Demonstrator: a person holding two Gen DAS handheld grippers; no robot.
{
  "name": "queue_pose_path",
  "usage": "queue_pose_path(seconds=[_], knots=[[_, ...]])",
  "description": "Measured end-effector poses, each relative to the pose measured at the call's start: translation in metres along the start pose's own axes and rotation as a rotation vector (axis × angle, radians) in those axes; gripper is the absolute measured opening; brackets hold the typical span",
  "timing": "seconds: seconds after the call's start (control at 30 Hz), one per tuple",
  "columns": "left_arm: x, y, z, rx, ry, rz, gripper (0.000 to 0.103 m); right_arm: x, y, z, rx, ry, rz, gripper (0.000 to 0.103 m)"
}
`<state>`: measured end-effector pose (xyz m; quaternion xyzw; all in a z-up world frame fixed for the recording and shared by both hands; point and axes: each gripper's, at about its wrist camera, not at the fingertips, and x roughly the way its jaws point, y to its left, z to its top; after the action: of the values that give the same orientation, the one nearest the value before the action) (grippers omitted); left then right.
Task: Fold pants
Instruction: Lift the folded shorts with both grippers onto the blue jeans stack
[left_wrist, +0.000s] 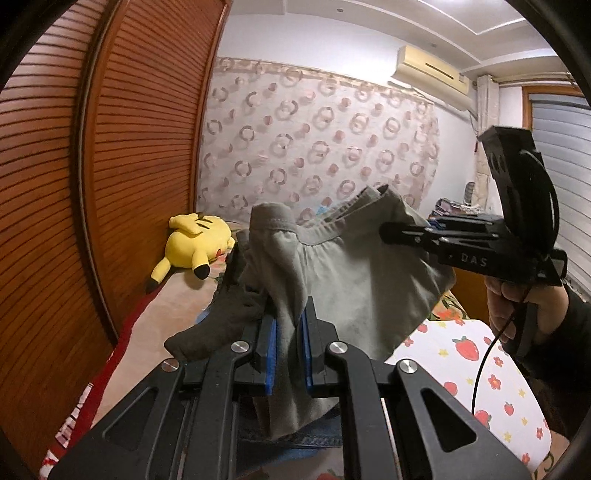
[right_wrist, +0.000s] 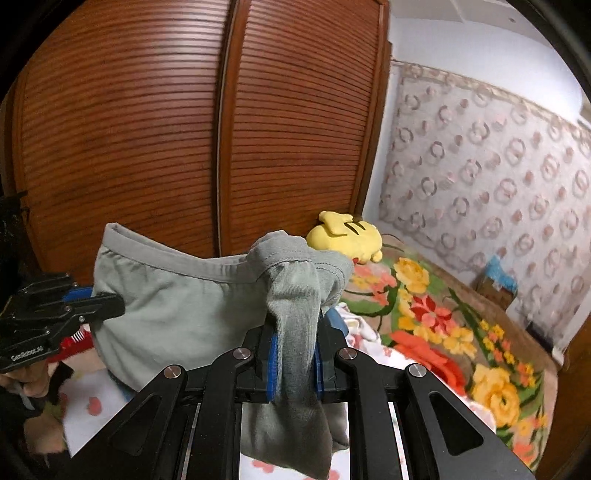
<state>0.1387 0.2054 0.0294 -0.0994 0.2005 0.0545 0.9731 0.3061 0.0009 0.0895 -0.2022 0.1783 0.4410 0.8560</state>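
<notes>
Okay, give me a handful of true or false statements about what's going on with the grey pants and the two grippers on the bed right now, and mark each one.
1. Both grippers are clamped on the grey pants. True: the left gripper and the right gripper each pinch a bunch of the fabric.
2. The pants lie flat on the bed. False: they hang in the air, stretched between the grippers.
3. A yellow plush toy lies on the bed by the wooden wardrobe. True.
4. The plush toy is caught in the left gripper. False: it lies apart, further back.
5. The waistband is along the top edge of the hanging pants. True.
</notes>
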Motion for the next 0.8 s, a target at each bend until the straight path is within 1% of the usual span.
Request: queue_pose_path(seconds=[0.1,0.2,0.4,0.5,0.6,0.7,0.77,0.8], knots=[[0.006,0.003,-0.003,-0.003,0.005,0.035,0.012,0.015,0.003,0.007,-0.037,0.028,0.004,0.015],[0.011,0.011,-0.003,-0.036,0.01,0.042,0.012,0.028,0.004,0.017,-0.062,0.044,0.009,0.015],[0.012,0.013,-0.006,-0.059,0.005,0.06,0.012,0.053,0.007,0.039,-0.132,0.044,0.015,0.015],[0.014,0.016,-0.009,-0.079,0.014,0.068,0.012,0.066,0.009,0.048,-0.162,0.044,0.033,0.015],[0.018,0.02,-0.011,-0.093,0.028,0.083,0.012,0.089,0.009,0.051,-0.169,0.069,0.053,0.015],[0.02,0.025,-0.014,-0.105,0.042,0.102,0.012,0.105,0.002,0.05,-0.134,0.089,0.071,0.016],[0.02,0.027,-0.015,-0.111,0.048,0.102,0.012,0.109,-0.004,0.047,-0.083,0.096,0.078,0.029],[0.019,0.027,-0.016,-0.114,0.051,0.101,0.012,0.112,-0.008,0.047,-0.056,0.098,0.077,0.031]])
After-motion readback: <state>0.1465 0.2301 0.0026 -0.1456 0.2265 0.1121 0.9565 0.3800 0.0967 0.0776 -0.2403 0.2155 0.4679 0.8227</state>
